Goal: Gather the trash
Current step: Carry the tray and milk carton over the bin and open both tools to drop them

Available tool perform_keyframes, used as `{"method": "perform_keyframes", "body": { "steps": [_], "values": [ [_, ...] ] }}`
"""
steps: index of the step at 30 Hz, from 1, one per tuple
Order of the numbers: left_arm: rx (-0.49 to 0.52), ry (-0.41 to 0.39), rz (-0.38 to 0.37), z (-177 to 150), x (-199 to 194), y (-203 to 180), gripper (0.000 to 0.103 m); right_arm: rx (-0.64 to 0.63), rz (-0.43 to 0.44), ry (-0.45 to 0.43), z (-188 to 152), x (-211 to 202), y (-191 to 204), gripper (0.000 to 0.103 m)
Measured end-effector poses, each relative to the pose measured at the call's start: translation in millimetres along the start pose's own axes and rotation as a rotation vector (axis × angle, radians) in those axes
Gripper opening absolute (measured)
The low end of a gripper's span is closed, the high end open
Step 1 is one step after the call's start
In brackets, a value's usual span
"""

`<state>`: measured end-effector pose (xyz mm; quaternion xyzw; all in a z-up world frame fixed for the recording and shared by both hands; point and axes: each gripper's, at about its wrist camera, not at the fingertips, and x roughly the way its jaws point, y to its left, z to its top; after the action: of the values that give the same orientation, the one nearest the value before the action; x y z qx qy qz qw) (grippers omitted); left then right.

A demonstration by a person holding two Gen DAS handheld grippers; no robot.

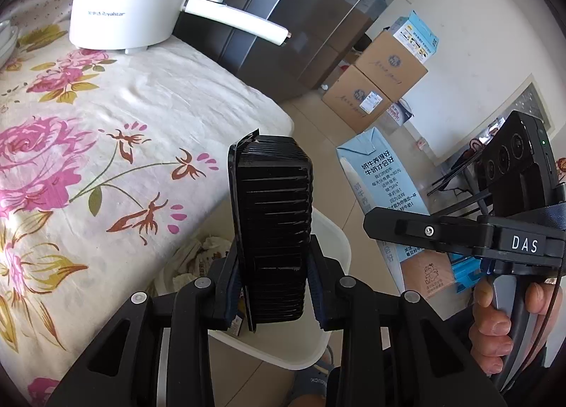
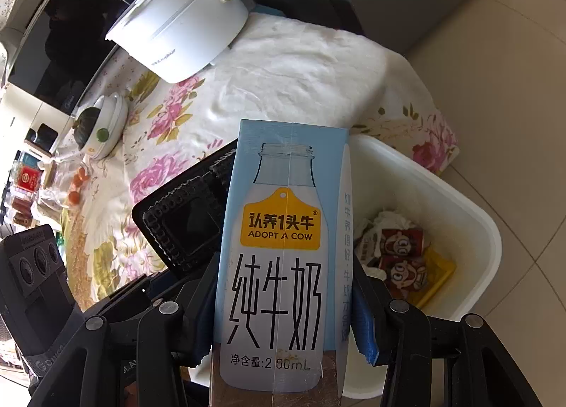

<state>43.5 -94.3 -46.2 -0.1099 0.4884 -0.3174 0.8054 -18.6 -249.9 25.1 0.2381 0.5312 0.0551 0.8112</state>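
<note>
My left gripper (image 1: 274, 286) is shut on a black ribbed plastic tray (image 1: 272, 223), held on edge above the white trash bin (image 1: 332, 240) beside the table. My right gripper (image 2: 286, 304) is shut on a light blue milk carton (image 2: 283, 258), held upright over the same bin (image 2: 470, 216). The carton (image 1: 385, 187) and the right gripper (image 1: 424, 230) show at the right of the left wrist view. The black tray (image 2: 184, 226) shows left of the carton in the right wrist view. The bin holds crumpled paper (image 2: 389, 219), red snack wrappers (image 2: 403, 244) and a yellow wrapper (image 2: 438, 269).
A table with a floral cloth (image 1: 106, 145) stands left of the bin. A white electric pot (image 1: 131, 3) sits at its far end. Bowls (image 2: 106, 127) and oranges (image 2: 76, 191) lie further along. Cardboard boxes (image 1: 382, 85) stand on the tiled floor by a dark fridge (image 1: 311, 17).
</note>
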Motion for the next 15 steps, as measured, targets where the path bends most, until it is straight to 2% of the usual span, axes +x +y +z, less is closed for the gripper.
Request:
{"method": "perform_keyframes", "body": {
  "steps": [5,9,15],
  "values": [
    [0.017,0.029,0.030,-4,12,-2,0.035,0.002,-0.021,0.022,-1,13,-8,0.055],
    [-0.022,0.050,0.042,-3,20,6,0.034,0.002,-0.036,0.062,-3,25,-13,0.055],
    [-0.069,0.092,0.020,-3,31,13,0.036,0.009,-0.042,0.079,-1,30,-16,0.056]
  ]
}}
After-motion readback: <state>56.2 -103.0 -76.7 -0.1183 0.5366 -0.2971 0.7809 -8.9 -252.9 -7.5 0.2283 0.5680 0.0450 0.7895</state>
